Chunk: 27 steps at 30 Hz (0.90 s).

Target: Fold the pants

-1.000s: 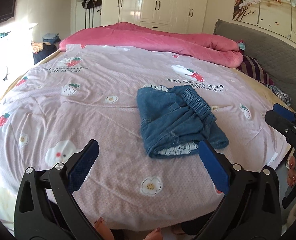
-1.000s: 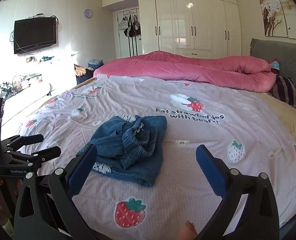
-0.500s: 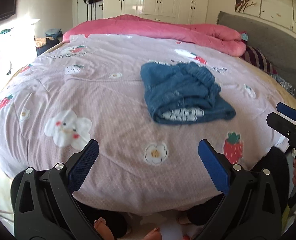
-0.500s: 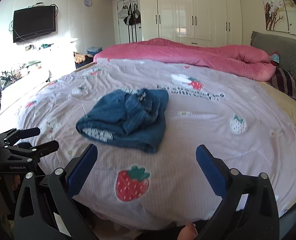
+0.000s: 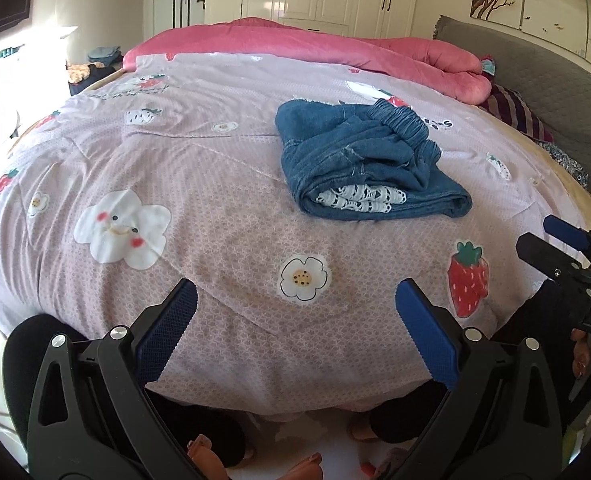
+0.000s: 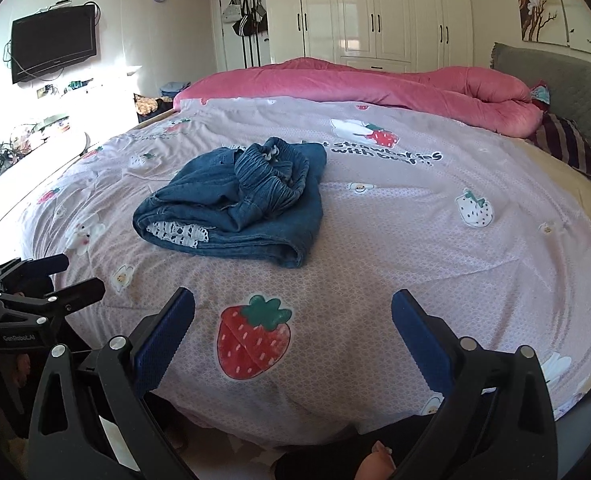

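The pants (image 5: 365,160) lay in a folded bundle on the bed (image 5: 223,216), resting on the pink strawberry-print quilt and well apart from both tools. A strip of white lace lining showed at the rolled edge that faced the person, and the gathered waistband sat bunched on top toward the far side.

The left gripper (image 5: 295,320) hung beyond the near edge of the bed with its blue fingers (image 5: 167,328) spread wide and nothing between them. The right gripper (image 6: 293,334) was held the same way, fingers (image 6: 421,342) wide apart and empty.

From the left gripper the bundle lay ahead and to the right; from the right gripper it lay ahead and to the left, so it sat roughly between the two, neither clearly nearer. Its long side ran across the view, along the near rolled edge.

Judging by the compact shape, the folding looked largely done. Any tidying would call for both grippers to reach forward over the bed edge, toward the loose waistband.
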{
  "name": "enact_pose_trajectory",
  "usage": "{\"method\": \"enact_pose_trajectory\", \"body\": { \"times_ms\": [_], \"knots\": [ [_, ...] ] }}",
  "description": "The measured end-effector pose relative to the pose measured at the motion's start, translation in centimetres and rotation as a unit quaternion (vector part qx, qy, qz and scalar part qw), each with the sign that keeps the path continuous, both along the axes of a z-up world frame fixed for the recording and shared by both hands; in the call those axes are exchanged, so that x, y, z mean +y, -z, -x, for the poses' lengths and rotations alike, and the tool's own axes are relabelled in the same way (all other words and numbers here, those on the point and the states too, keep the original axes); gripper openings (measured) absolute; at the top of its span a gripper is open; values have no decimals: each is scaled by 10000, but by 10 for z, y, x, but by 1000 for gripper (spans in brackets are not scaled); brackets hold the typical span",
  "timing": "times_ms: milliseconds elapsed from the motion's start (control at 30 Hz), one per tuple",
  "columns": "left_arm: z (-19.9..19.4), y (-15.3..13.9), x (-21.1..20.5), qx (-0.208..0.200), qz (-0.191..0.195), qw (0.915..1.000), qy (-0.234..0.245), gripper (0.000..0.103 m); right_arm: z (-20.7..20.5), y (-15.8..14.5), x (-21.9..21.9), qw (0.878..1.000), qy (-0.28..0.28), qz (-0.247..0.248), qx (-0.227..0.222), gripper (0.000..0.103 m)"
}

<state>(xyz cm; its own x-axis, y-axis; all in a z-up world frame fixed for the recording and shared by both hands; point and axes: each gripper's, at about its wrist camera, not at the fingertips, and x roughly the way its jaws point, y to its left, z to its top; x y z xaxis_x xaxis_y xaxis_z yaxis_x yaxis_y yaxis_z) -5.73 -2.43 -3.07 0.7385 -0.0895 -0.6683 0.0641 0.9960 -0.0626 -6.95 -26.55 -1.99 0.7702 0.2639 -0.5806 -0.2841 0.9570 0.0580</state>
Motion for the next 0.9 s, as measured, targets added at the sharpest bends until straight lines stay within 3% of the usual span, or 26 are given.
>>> {"method": "enact_pose_trajectory", "body": {
  "times_ms": [900],
  "knots": [
    [2, -2, -1, 23, -88, 9999, -84, 93, -2, -1, -3, 9999, -16, -127, 108, 98]
  ]
}}
